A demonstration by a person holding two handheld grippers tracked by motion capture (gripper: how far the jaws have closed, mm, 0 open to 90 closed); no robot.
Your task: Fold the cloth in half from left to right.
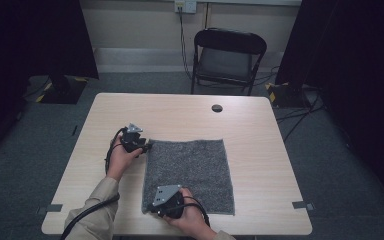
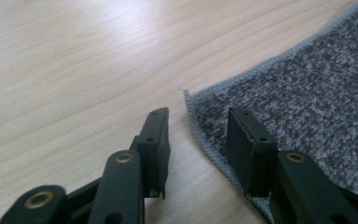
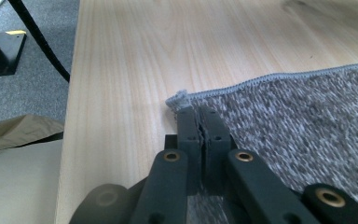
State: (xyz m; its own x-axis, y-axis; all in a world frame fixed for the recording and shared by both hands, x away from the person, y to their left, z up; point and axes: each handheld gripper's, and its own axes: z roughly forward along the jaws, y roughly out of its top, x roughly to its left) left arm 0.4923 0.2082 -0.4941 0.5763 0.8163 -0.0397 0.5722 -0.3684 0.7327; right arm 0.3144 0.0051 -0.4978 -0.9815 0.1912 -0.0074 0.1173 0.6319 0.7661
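Observation:
A grey flecked cloth lies flat on the pale wooden table. My left gripper is at the cloth's far left corner. In the left gripper view, the left gripper stands open: one jaw rests over bare wood, the other over the cloth, and the hemmed edge runs between them. My right gripper is at the near left corner. In the right gripper view, the right gripper is shut on the cloth, just behind its bunched corner tip.
A black folding chair stands beyond the table's far edge. A round dark grommet sits in the tabletop behind the cloth. Dark stands and cables lie on the floor at both sides. The table's left edge runs close to the right gripper.

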